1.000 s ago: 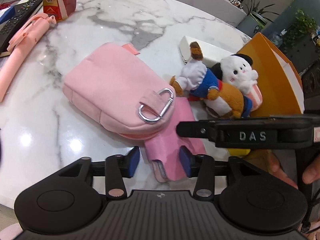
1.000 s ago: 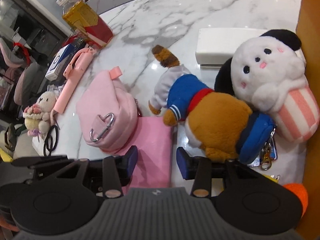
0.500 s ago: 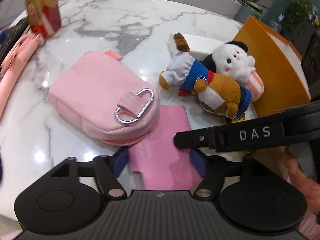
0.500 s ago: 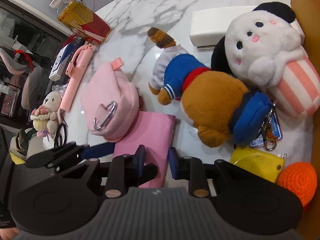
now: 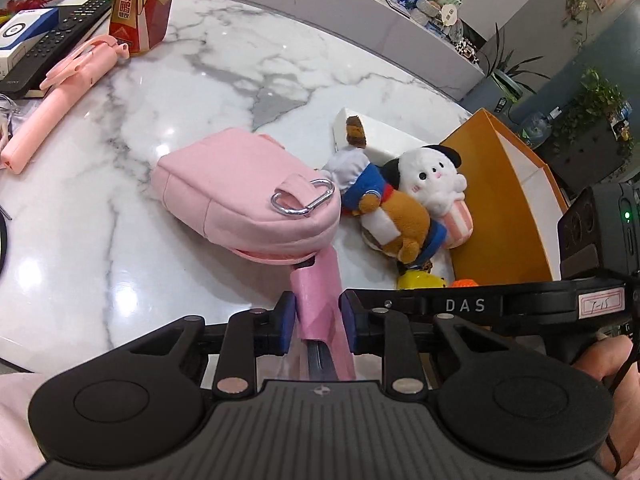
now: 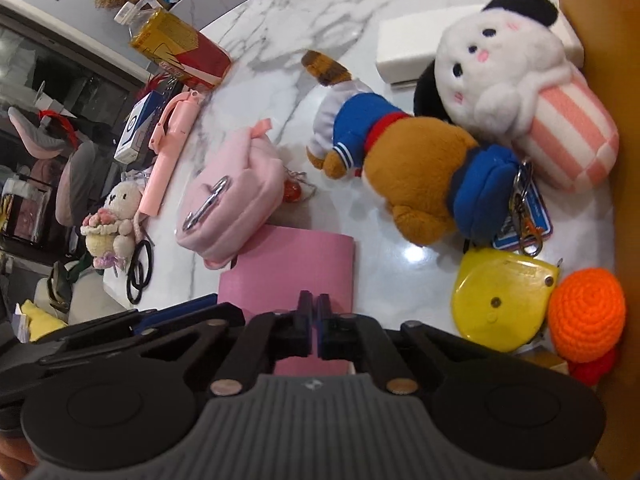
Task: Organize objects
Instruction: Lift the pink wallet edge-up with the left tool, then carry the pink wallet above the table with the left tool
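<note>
- Two sets of jaws have narrowed within the last second: the left gripper (image 5: 317,316) was wide around the pink case (image 5: 316,288) and its jaws are now closing on it, blue pads against both sides.
- Both of the right gripper (image 6: 314,316) jaws, half open a second ago, have come together to a slit over the near edge of the same case; they appear to pinch that thin edge, though the contact itself is hidden.
- One end of the case has left the marble table (image 5: 200,80). A second ago it lay flat, and now it stands edge-on in the left wrist view, its far end still tucked under the pink pouch (image 5: 240,188).
- My reading is that the grasp is made and the case is ready to be drawn clear of the pouch, perhaps towards the orange box (image 5: 492,184).
- Counted:
  - one case
  - one pouch with a carabiner
  - three plush toys, namely a brown dog in blue (image 6: 416,164), a white plush with black ears (image 6: 492,68) and a small cream bunny (image 6: 116,216)
  - one yellow tape measure (image 6: 500,296)
  - one orange crochet ball (image 6: 586,312)
  - one pink selfie stick (image 5: 60,100)
  - one red-and-gold carton (image 5: 140,4)
  - one white box (image 6: 404,44)
  - one remote (image 5: 56,44)
  - two black hair ties (image 6: 140,272)
</note>
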